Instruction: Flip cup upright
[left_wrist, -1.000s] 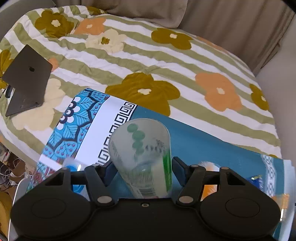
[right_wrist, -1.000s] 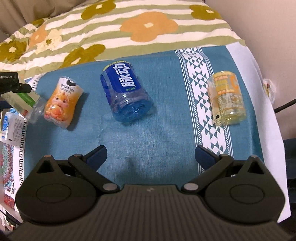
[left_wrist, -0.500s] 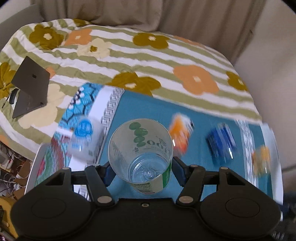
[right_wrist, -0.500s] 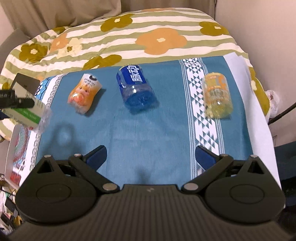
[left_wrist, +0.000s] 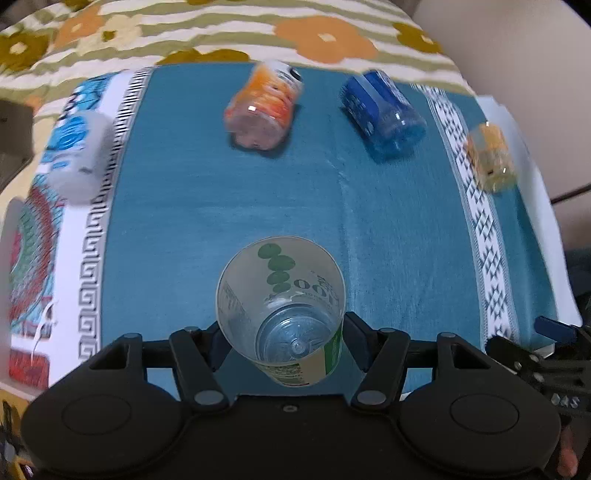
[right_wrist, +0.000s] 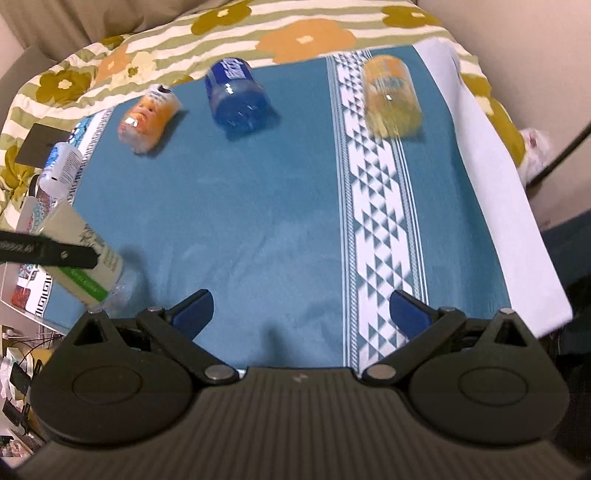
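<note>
Cup (left_wrist: 282, 314), clear plastic with green leaf print and a green label band, sits pinched between the jaws of the left gripper (left_wrist: 281, 341), its open mouth facing the camera and its base low over the teal cloth (left_wrist: 229, 199). The right gripper (right_wrist: 301, 312) hovers with jaws spread, holding nothing. Three more cups lie on their sides at 11, 12 and 1 o'clock (all motion-blurred). A floral striped bedspread (right_wrist: 110, 62) lies beyond the cloth.
</note>
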